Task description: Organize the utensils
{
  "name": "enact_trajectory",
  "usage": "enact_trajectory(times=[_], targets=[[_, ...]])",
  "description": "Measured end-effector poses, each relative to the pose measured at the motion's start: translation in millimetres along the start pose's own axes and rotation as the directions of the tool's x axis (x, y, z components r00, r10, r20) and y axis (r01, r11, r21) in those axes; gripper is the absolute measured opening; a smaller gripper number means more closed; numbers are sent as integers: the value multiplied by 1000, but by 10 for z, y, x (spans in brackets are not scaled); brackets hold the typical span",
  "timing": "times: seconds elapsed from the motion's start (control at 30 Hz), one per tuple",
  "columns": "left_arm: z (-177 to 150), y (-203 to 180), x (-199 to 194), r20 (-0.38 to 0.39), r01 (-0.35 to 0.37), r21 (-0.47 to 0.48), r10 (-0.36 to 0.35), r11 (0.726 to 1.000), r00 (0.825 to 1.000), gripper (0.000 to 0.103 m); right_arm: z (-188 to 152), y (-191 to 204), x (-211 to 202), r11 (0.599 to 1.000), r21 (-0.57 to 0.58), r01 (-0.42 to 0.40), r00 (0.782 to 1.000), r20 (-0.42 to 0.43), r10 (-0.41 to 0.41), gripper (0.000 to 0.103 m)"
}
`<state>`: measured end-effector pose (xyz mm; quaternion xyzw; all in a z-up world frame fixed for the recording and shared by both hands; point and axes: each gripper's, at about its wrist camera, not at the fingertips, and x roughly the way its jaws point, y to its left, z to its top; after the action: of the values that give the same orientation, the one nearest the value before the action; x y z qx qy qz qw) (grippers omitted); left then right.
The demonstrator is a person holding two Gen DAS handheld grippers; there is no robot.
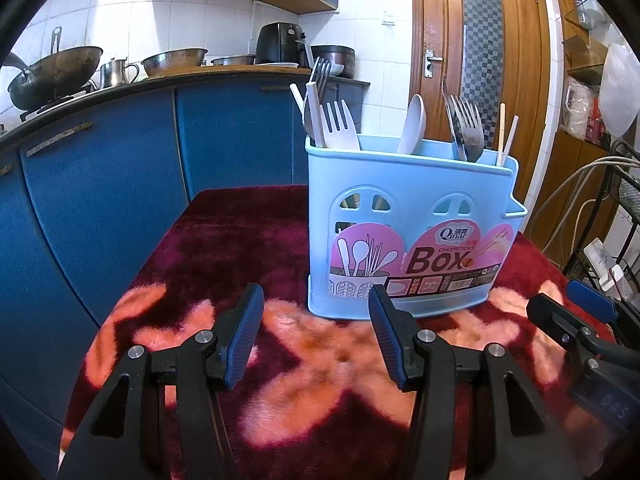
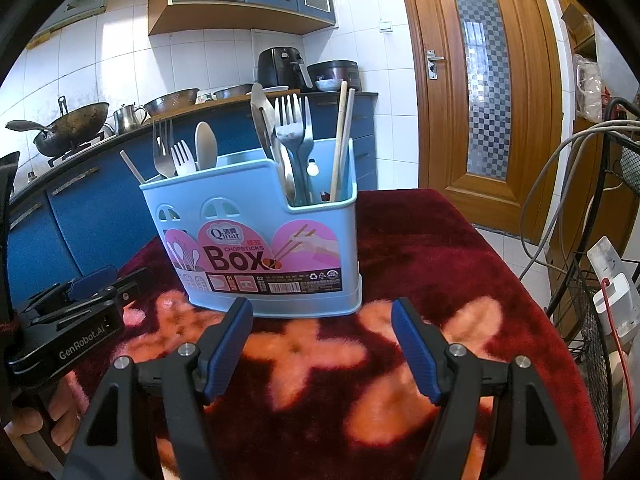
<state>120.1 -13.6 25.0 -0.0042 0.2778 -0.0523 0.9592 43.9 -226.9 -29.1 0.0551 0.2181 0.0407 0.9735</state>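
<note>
On the left edge of the right wrist view, the body of the left gripper [image 2: 102, 286] carries the white writing "GenRobot.AI", and fingers of the person's hand [image 2: 24, 436] show below it, wrapped around the handle. In its own view the left gripper [image 1: 316, 312] is held low and about level over the bench [image 1: 224, 240], which is covered by a dark red plush cloth with pink flowers; its two blue-padded fingers stand wide apart and hold nothing. The light blue utensil box [image 1: 408, 216] stands upright on the cloth just ahead of this gripper and a little to the right, and it does not touch the fingers. Its pink label reads "Qinar", "CHOPSTICKS" and "Box", with drawings of spoons and chopsticks; the small print and the barcode under it are not readable. From left to right the box holds a white plastic fork [image 1: 339, 126] with a metal fork behind it, a white spoon [image 1: 413, 124], several metal forks [image 1: 468, 130] and a pair of pale chopsticks [image 1: 506, 136], all standing with the eating ends up. At the right edge of this view the right gripper [image 1: 560, 304] is seen from the side, with the letters "DAS" on its body. In its own view the right gripper [image 2: 322, 316] is also low and level, its fingers are apart and empty, and the box [image 2: 256, 240] stands close in front, slightly to the left of the middle.
</note>
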Motion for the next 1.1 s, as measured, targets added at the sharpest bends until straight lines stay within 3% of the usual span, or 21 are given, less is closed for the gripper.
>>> enact_trajectory(times=[1.1], targets=[[5, -30, -9, 6, 2, 1, -2, 1000, 1000, 56, 0, 1, 0, 1000, -1, 0, 1000, 0, 0, 74]])
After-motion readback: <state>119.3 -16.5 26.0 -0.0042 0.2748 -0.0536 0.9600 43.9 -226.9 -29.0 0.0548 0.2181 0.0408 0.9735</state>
